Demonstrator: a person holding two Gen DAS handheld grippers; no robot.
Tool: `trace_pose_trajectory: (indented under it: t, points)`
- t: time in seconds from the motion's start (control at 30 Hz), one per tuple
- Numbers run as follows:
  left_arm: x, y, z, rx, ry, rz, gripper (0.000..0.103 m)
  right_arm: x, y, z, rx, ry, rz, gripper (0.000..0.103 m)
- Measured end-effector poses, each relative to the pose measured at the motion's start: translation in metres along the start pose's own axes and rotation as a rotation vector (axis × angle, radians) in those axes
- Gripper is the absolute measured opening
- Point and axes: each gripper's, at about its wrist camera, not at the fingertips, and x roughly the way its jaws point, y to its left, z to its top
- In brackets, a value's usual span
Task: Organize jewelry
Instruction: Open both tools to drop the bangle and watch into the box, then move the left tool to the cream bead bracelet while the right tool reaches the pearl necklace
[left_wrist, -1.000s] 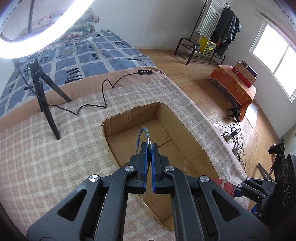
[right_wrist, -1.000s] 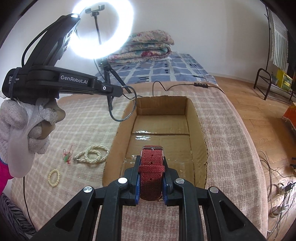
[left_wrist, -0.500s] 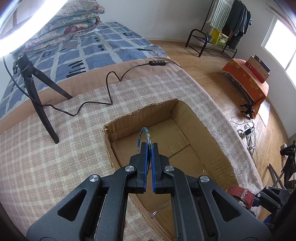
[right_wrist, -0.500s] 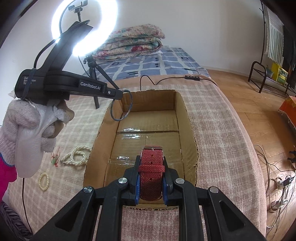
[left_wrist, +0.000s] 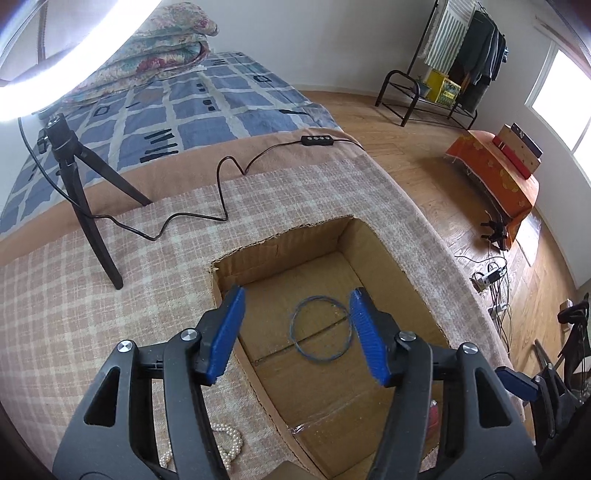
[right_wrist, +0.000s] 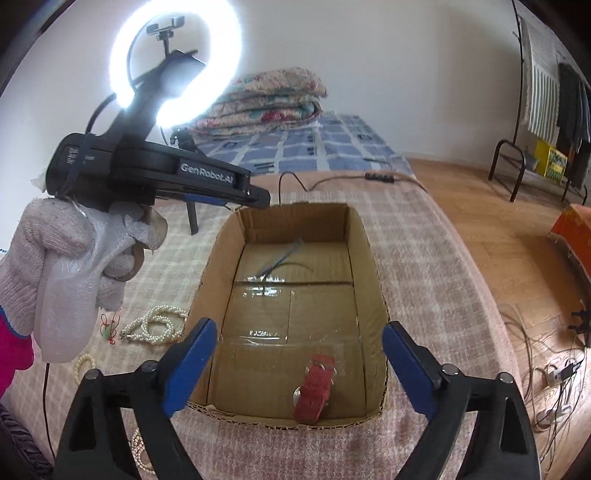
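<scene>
Though tool (right_wrist: 297, 363) agape, watch (right_wrist: 314, 393) below

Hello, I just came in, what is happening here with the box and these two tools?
A person is sorting jewelry into a cardboard box on a checked blanket, with a claw in each hand. The left claw has just opened and holds nothing; a thin blue bangle now lies in the box below it. The right claw has also just opened, and a red watch lies in the near end of the box. Pearl necklaces wait on the blanket beside the box.
</scene>
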Motion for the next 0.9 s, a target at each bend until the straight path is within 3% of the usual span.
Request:
trace_pose_trajectory:
  t: [0.4, 0.9]
  points:
    - [-0.047, 0.005, -0.007, 0.016, -0.051, 0.030, 0.061, -0.013, 0.017, 0.006, -0.037, -0.028, -0.001, 0.099]
    - [-0.171, 0.064, -0.042, -0.067, -0.185, 0.086, 0.061, -0.046, 0.059, 0.006, -0.073, -0.086, 0.057, 0.099]
